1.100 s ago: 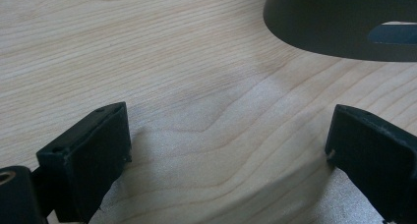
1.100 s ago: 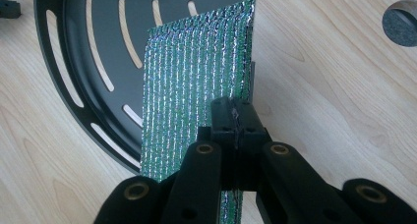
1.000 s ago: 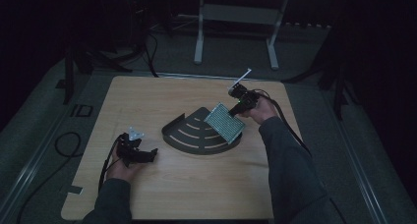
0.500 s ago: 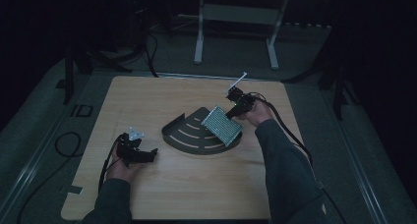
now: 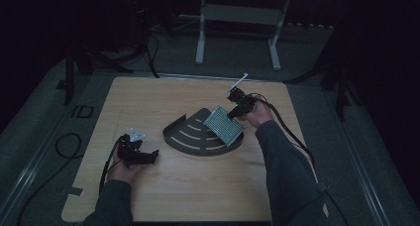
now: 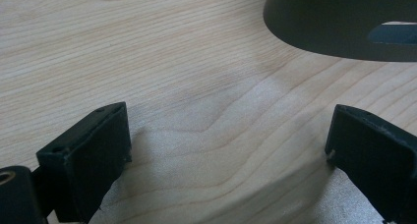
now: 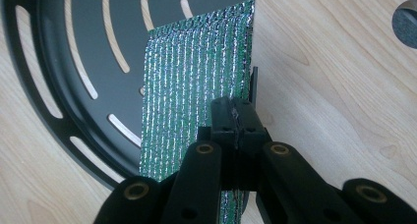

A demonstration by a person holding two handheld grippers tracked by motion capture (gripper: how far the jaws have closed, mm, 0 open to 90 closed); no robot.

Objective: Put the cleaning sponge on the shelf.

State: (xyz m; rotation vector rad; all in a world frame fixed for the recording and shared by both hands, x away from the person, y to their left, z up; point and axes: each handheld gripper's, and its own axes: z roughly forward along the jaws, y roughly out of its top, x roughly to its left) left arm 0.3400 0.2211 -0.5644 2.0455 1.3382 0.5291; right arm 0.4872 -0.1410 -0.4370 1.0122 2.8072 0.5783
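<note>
A dark fan-shaped tray (image 5: 190,137) with curved slots lies in the middle of the table. Over its right part hangs a green perforated board (image 5: 224,124), tilted, with my right gripper (image 5: 233,113) shut on its upper right edge. In the right gripper view the board (image 7: 196,76) stands on edge above the slotted tray (image 7: 74,57), pinched between my closed jaws at the right gripper (image 7: 236,123). My left gripper (image 5: 152,155) rests low at the table's left, open, with bare wood between its jaws. Its view has the left gripper (image 6: 226,145) facing the tray's rim (image 6: 339,32).
The wooden table (image 5: 148,102) has free surface all around the tray. A round hole (image 7: 405,17) in the tabletop lies beyond the board in the right gripper view. Cables trail from both grippers. A metal stand (image 5: 237,18) is on the floor behind the table.
My right gripper and the green board have shifted a little toward the tray. The left hand has stayed where it was.
</note>
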